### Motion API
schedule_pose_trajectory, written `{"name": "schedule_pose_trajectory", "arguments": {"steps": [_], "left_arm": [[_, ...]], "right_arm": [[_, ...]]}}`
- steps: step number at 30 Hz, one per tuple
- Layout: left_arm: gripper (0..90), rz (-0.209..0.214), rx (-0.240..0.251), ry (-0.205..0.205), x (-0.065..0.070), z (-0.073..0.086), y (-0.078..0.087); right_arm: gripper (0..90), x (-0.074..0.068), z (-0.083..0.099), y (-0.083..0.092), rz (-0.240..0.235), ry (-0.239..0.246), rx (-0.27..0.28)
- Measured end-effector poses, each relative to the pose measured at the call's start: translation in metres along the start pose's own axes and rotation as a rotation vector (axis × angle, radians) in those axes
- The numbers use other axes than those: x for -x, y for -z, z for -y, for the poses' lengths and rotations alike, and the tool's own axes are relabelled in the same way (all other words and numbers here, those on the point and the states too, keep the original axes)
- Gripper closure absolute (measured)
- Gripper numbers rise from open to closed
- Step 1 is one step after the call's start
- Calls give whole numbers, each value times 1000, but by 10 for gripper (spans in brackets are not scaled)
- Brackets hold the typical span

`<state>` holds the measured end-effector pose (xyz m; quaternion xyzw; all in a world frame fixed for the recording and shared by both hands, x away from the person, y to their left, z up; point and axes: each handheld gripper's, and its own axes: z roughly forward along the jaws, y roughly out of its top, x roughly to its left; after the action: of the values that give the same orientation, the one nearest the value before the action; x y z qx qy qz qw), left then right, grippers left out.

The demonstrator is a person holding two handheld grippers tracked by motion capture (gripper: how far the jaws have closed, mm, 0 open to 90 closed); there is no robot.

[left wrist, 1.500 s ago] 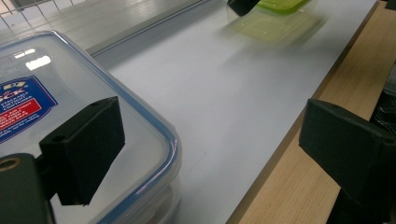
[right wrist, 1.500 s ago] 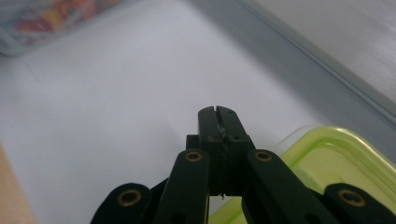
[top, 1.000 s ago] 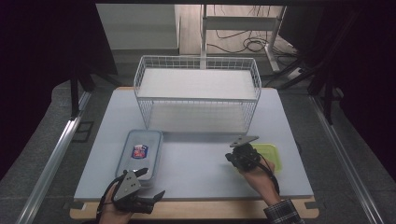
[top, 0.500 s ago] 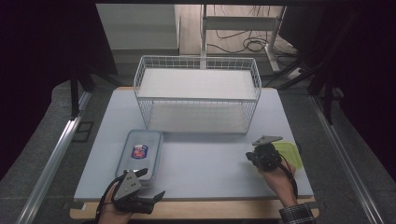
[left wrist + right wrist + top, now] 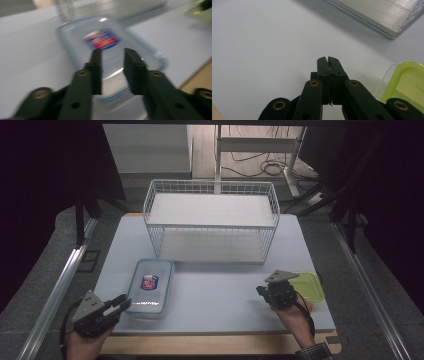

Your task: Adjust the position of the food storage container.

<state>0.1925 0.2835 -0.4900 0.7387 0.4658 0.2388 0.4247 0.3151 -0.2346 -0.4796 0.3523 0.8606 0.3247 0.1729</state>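
Currently, landmark is the wire rack.
Wire rack [image 5: 211,220]: white, boxy, open mesh, flat pale shelf on top, sits at the far middle of the bench [image 5: 220,295].
Bench: smooth matte pale-grey top, wood edge along the near side.
Clear container [image 5: 149,287]: rounded-rectangle plastic box, blue-rimmed lid with a red-and-blue label, near-left of the rack, flat on the bench.
Green container [image 5: 307,286]: translucent lime plastic, rounded corners, near-right of the rack.
Left hand-held gripper [image 5: 120,304]: black jaws parted by a moderate gap, gripping nothing, tips at the clear container's near end; view is motion-blurred.
Right hand-held gripper [image 5: 262,291]: jaws pressed together, empty, just left of the green container, over bare bench.
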Motion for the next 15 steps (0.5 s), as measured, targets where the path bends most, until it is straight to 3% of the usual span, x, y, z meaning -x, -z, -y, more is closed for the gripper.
{"name": "schedule_pose_trajectory", "arguments": {"steps": [1, 2, 3, 4, 5, 7, 9, 11, 13, 15], "left_arm": [[845, -11, -25, 17, -8, 5, -3], [879, -11, -25, 17, -8, 5, -3], [879, -23, -53, 31, -16, 10, -7], [900, -30, -117, 57, -27, 18, -17], [900, -30, -117, 57, -27, 18, -17], [900, 7, -156, 73, -32, 23, -26], [900, 63, -182, 74, -28, 23, -35], [900, 81, -182, 63, -23, 21, -37], [900, 67, -206, 32, -15, 19, -40], [900, 125, -208, 26, -8, 16, -43]], "right_arm": [[882, -2, 0, 1, -5, 6, 4], [882, -2, 0, 1, -5, 6, 4], [882, -4, 1, 2, -8, 7, 4], [879, -7, 2, 3, -15, 14, 8], [879, -7, 2, 3, -15, 14, 8], [872, -9, 3, 3, -20, 19, 8], [868, -14, 4, 5, -31, 27, 10], [867, -15, 4, 5, -33, 30, 9], [868, -18, 5, 6, -38, 35, 9], [868, -21, 6, 7, -47, 45, 7]]}}
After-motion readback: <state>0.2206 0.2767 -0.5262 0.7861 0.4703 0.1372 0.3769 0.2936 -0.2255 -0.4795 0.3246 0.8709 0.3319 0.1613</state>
